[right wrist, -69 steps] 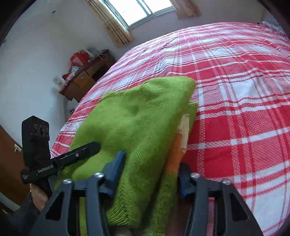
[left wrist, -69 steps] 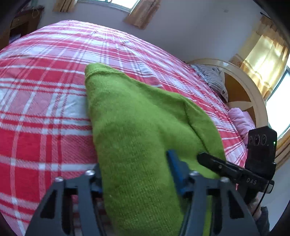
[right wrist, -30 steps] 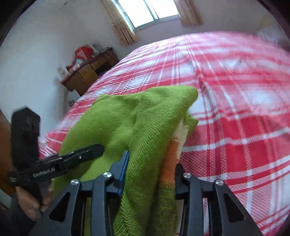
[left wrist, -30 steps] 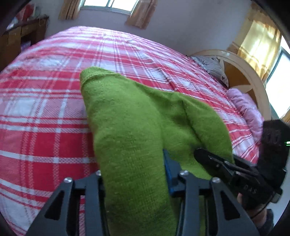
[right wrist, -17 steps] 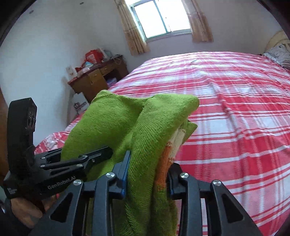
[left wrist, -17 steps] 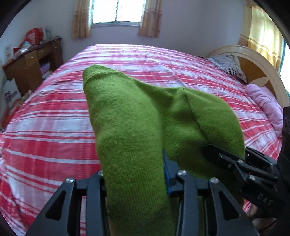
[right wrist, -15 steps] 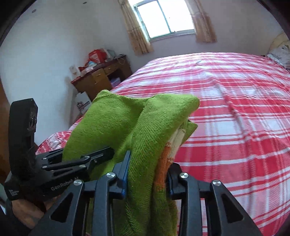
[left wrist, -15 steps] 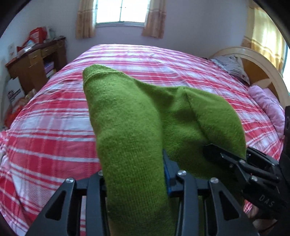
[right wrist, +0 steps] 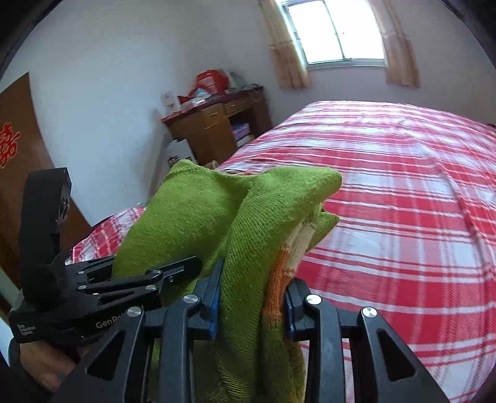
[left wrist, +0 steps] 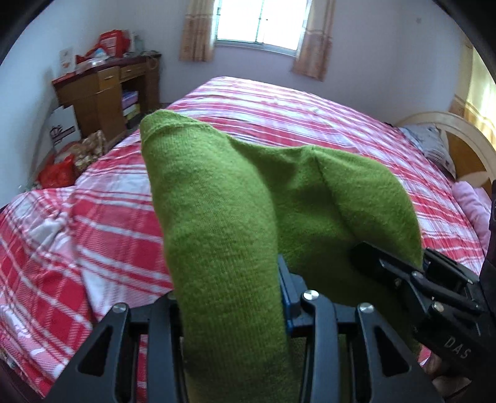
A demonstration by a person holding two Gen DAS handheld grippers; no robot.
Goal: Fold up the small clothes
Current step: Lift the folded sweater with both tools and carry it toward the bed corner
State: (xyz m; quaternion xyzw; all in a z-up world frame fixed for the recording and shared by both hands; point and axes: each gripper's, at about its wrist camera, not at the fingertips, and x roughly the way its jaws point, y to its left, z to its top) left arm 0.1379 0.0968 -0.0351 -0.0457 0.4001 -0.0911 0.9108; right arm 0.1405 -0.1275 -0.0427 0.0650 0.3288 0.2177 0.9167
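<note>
Green knit fills both wrist views: a small green sweater [left wrist: 223,235] hangs bunched between the two tools, lifted clear of the red plaid bedspread [left wrist: 279,111] where it lay draped a couple of seconds ago. The left gripper [left wrist: 229,297] is clamped on one thick fold. The right gripper [right wrist: 252,297] pinches another, and its jaws have just been closing a little further on the cloth, where an orange and white band [right wrist: 291,248] shows at the edge. More of the room now appears behind, a wooden desk [left wrist: 105,90] and a window [left wrist: 260,21], so the garment seems to be in transit, probably toward a fresh spot to be laid down or stacked. How neatly it is folded cannot be judged; its lower part is cut off below both frames, and the left tool's pads are buried in the knit.
</note>
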